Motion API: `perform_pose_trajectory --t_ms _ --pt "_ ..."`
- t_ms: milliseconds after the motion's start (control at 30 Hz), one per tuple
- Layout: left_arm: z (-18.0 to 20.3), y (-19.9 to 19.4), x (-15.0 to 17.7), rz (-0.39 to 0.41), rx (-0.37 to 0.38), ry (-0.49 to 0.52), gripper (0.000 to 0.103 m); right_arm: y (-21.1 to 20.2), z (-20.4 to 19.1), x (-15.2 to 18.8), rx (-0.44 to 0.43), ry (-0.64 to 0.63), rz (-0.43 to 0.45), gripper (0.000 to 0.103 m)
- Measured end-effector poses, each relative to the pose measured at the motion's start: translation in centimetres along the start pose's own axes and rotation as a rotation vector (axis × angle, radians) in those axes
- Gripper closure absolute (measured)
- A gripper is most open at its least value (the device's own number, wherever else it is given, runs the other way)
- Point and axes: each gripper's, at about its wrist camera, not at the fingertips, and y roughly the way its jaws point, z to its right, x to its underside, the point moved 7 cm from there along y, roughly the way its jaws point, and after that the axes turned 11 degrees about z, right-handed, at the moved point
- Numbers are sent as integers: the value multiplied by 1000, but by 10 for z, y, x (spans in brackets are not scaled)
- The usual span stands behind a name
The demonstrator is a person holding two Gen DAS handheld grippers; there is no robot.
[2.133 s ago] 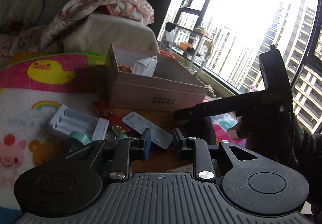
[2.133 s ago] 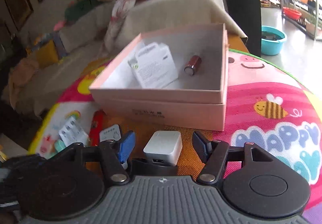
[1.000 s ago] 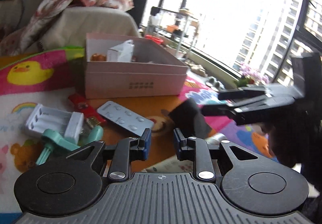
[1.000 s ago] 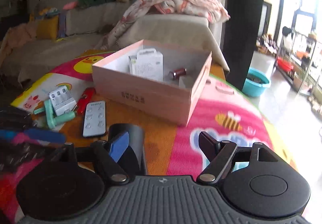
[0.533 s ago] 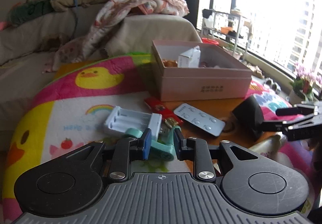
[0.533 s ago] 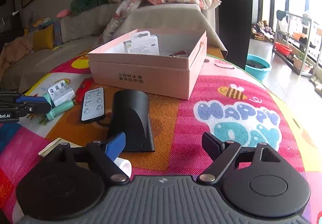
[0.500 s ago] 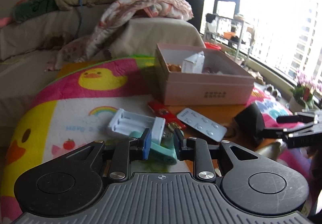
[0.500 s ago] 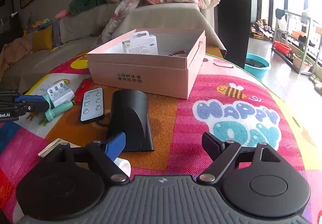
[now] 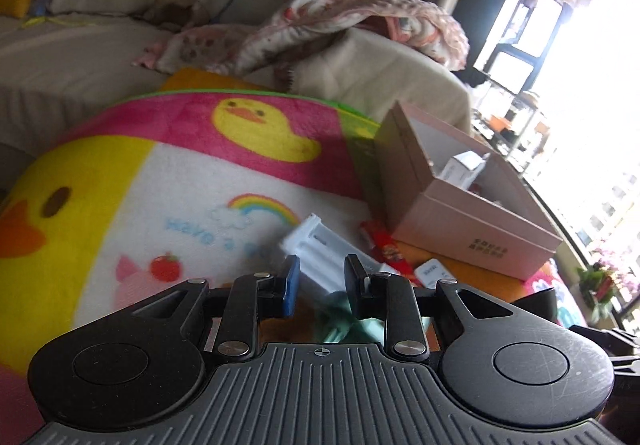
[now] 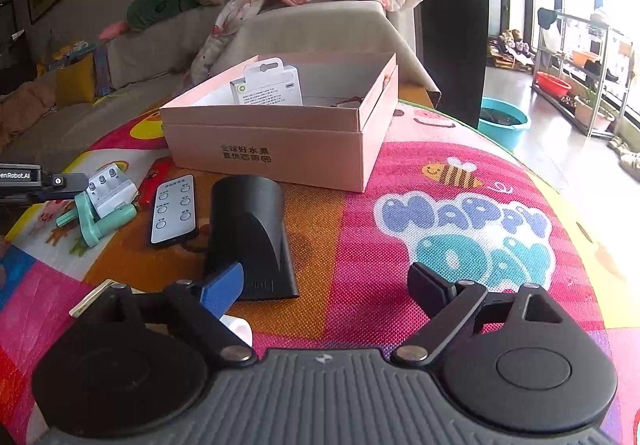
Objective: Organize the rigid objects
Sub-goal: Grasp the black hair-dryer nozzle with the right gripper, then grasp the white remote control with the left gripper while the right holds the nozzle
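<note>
Right wrist view: the black nozzle [image 10: 250,233] was seen just ahead-left of the right gripper [image 10: 326,287], long axis toward the pink box [image 10: 280,143]; its jaws had just been opening, nothing between them. The left gripper [image 9: 318,281] was narrowly apart, empty, over the white charger [image 9: 320,249].

The remote [image 10: 175,210] lies between the battery charger [image 10: 109,189] and the nozzle [image 10: 250,233].

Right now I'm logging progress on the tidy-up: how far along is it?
Partly done. The pink box already holds a white carton. Nothing is in hand: the right gripper, jaws just opening, is empty, and the left gripper grips nothing. Left on the mat: black nozzle, remote, battery charger, green tool.
</note>
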Motion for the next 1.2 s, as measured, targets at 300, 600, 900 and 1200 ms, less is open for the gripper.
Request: perform_pose_trajectory --t_ms 300,600,900,1200 --pt "67 -7 -13 87 116 211 76 1 2 0 9 7 -6 9" --pt "101 19 39 -154 159 246 76 1 2 0 11 10 -7 9" --pt "112 68 29 -176 120 187 76 1 2 0 11 11 -7 8" --pt "139 61 45 -186 227 329 73 1 3 1 11 18 -7 8"
